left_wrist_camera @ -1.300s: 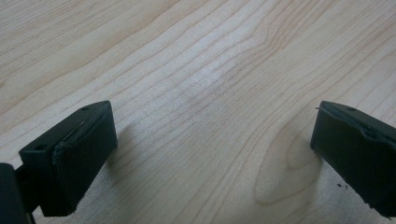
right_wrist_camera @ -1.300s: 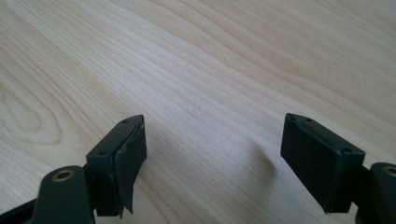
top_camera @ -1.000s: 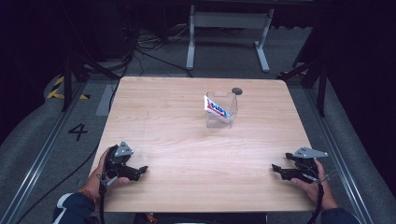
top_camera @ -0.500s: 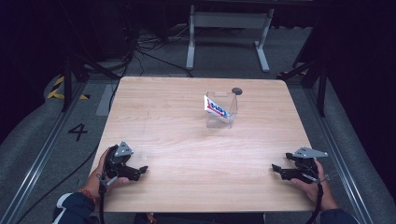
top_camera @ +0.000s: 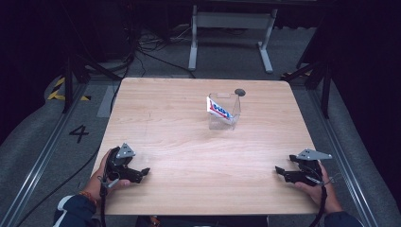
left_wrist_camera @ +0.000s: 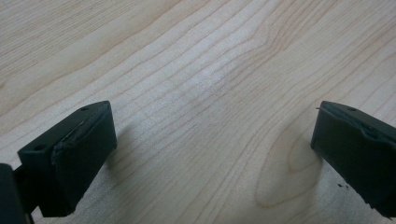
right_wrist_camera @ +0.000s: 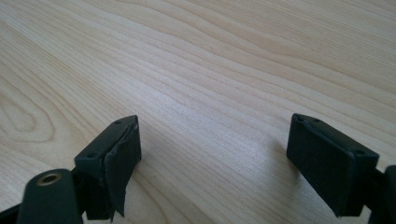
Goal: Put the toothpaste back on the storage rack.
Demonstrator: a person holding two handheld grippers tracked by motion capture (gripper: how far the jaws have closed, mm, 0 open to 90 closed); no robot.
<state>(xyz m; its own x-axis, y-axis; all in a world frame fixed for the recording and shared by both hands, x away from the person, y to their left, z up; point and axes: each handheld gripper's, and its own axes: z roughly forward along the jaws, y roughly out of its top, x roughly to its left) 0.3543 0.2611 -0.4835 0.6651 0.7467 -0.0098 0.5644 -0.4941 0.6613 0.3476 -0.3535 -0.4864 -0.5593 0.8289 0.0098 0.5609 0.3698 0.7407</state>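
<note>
Fingers of left gripper spread wide over bare wood grain, nothing between them; fingers of right gripper likewise wide apart and empty; both grippers resting low on the table, lower left and lower right of the high view, each held in a hand at the near edge.

No visible change from the earlier high-view pictures: same resting places for both grippers, same spot for the clear container; judged as a pause before any reach, with the work not yet begun.

Nearest thing to handle: a clear plastic container, upper centre of the high view, well apart from both grippers; a white packet with red and blue print leaning inside it, upper end poking above the rim toward the left.

Just beyond the container, a small dark round object near the far edge; kind not clear.

Between grippers and container, plain open tabletop; no obstacle in the path. Beyond the table, dark floor, cables and a grey metal stand at top centre.
</note>
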